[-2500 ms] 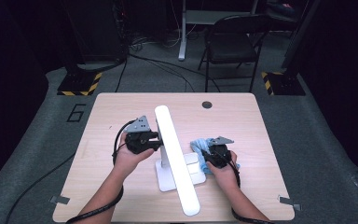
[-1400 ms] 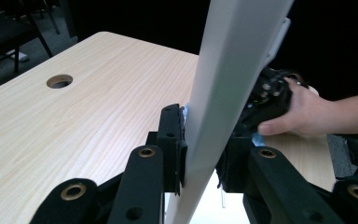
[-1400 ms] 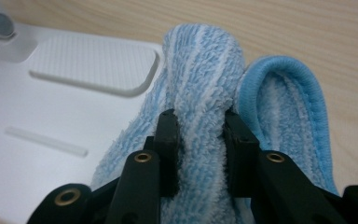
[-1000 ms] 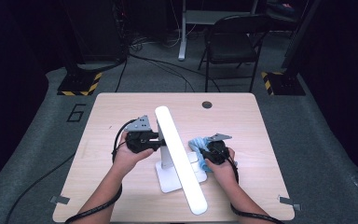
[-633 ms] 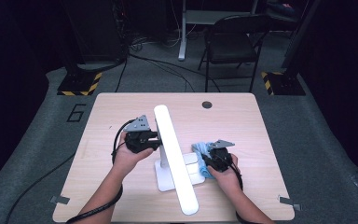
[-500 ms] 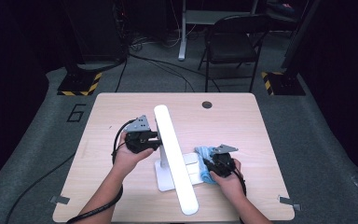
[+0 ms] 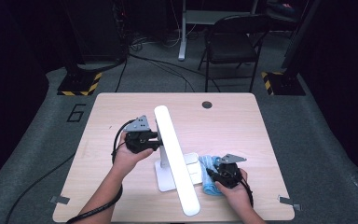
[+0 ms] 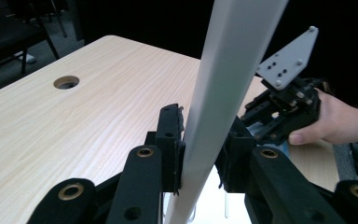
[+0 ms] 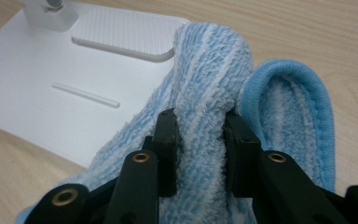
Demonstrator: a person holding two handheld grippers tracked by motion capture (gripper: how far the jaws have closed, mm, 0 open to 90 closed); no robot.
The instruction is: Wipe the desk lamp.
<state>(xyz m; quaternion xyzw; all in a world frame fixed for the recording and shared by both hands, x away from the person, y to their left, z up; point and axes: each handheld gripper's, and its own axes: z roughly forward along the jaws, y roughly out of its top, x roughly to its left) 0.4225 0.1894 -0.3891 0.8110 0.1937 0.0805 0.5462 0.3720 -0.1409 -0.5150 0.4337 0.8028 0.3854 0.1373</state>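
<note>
Soft blue terry cloth, bunched between the right gripper jaws at the white lamp base, drapes and compresses; left gripper clamps the rigid white lamp bar firmly.

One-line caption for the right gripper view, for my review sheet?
Right gripper pinches a fold of blue cloth draped over the edge of the white lamp base on the wooden table.
</note>
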